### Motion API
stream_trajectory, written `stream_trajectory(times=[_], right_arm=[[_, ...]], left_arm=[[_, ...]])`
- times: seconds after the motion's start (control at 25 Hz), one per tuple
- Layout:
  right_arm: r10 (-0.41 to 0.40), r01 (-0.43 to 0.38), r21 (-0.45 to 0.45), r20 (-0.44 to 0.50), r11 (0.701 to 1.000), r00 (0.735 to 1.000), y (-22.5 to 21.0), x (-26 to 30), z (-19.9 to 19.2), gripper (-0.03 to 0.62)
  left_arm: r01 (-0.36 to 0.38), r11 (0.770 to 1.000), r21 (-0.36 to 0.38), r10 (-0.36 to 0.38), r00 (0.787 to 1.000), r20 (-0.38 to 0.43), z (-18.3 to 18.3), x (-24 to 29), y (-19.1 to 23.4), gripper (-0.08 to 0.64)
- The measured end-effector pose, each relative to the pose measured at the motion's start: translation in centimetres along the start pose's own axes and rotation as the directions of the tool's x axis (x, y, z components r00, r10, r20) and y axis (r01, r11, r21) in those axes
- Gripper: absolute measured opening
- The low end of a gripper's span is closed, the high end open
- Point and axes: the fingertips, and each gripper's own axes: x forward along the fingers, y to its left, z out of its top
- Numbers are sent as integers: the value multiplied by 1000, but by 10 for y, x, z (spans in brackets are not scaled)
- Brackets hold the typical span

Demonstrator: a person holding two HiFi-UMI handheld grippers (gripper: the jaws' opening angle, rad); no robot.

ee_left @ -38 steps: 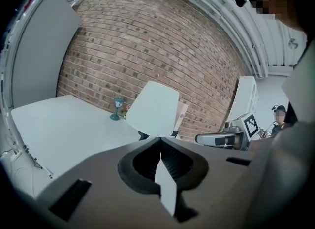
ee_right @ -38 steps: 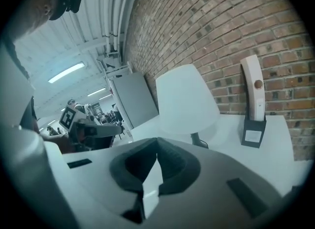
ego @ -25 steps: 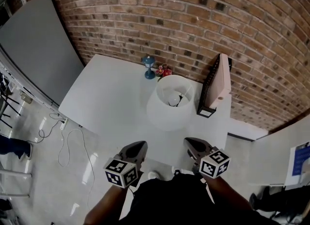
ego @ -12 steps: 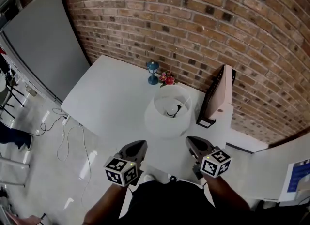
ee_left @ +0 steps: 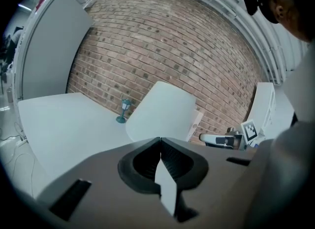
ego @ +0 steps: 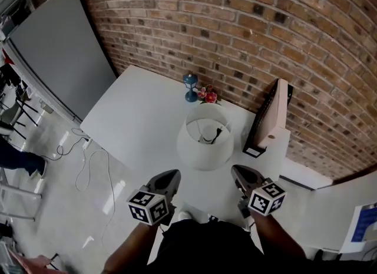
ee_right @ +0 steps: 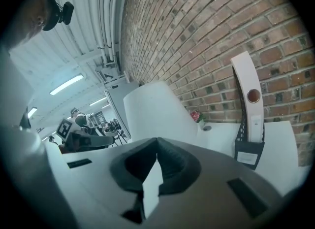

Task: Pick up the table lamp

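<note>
The table lamp (ego: 204, 139) with a white drum shade stands on the white table (ego: 141, 114) near the brick wall; its bulb shows through the open top. The shade also fills the middle of the left gripper view as lamp (ee_left: 162, 110) and of the right gripper view as lamp (ee_right: 155, 112). My left gripper (ego: 169, 177) is shut and empty, short of the lamp at the table's near edge, to its left. My right gripper (ego: 240, 173) is shut and empty too, near the lamp's right side. Neither touches the shade.
A small blue figurine lamp (ego: 189, 86) and a red flower ornament (ego: 207, 95) stand behind the lamp by the wall. A tall white and black stand (ego: 270, 119) is at the table's right. A grey board (ego: 53, 49) leans left; cables (ego: 88, 167) lie on the floor.
Both grippers have edged toward the lamp, the right one more. The view has shifted, so the table and lamp sit a little lower and further right in the head view.
</note>
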Motion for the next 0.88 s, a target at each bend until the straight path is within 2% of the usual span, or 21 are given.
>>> stream_trajectory(times=[0.08,0.16,0.24,0.32,0.4,0.44,0.52,0.56,0.6,0.64,0.72,0.88], right_arm=[[5,-5,11,15,1000,1000,-3,0,4,6],[24,-25,32,35,999,999,-4,2,10,16],[50,-54,71,52,996,997,-5,4,15,39],[74,-81,117,66,990,995,-6,7,19,68],[93,-107,173,89,979,992,-10,10,21,102],[101,-121,208,105,970,989,-13,11,23,114],[112,-149,290,141,945,984,-19,13,25,141],[113,-160,331,159,930,981,-23,14,25,151],[112,-171,369,177,913,978,-27,14,26,164],[112,-183,403,195,897,974,-30,15,27,181],[117,-213,455,229,865,966,-36,17,30,214],[128,-259,509,278,821,952,-48,23,33,307]], left_arm=[[3,999,-36,-2,1000,25,3,0,3,5],[23,994,-109,-16,998,63,8,0,7,5],[66,977,-204,-44,993,114,14,0,11,5],[111,945,-306,-61,984,167,18,0,18,5],[155,894,-420,-66,974,219,20,0,29,7],[184,856,-483,-70,967,244,21,1,34,35],[257,759,-599,-81,949,305,22,3,43,128],[291,714,-637,-82,938,337,24,3,47,140],[319,681,-659,-80,927,366,25,3,52,154],[340,660,-670,-78,918,389,27,4,57,172],[370,631,-682,-73,903,423,29,6,65,201],[408,594,-693,-62,882,466,32,14,77,233]])
